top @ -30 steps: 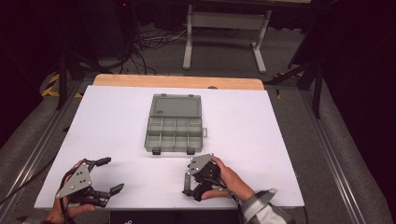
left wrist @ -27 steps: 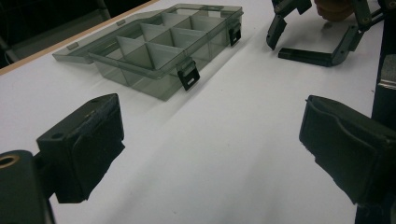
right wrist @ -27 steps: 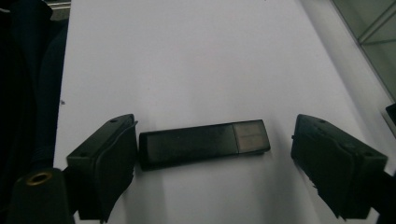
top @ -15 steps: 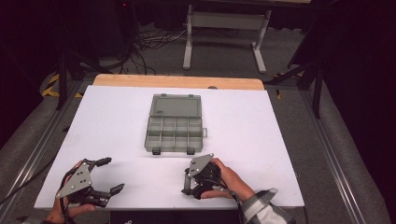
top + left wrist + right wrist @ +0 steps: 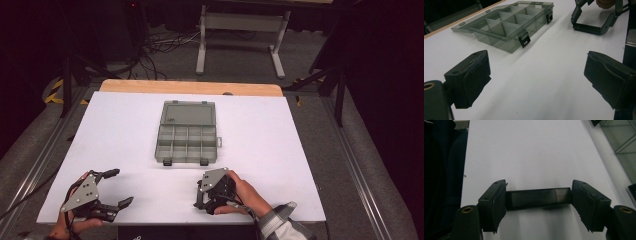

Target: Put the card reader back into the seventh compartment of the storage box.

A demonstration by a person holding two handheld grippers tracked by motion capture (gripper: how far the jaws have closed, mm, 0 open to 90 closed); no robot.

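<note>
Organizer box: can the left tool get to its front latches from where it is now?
Probably yes. The left tool is open, empty, and bare white table lies between it and the organizer box.

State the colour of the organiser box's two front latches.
Black, on the latches of the translucent grey organiser box; clearest in the left gripper view.

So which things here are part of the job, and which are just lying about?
In use: open compartment box; dark strip clamped in right gripper; left gripper, open.
Lying about: floor cables; metal stand.
</note>
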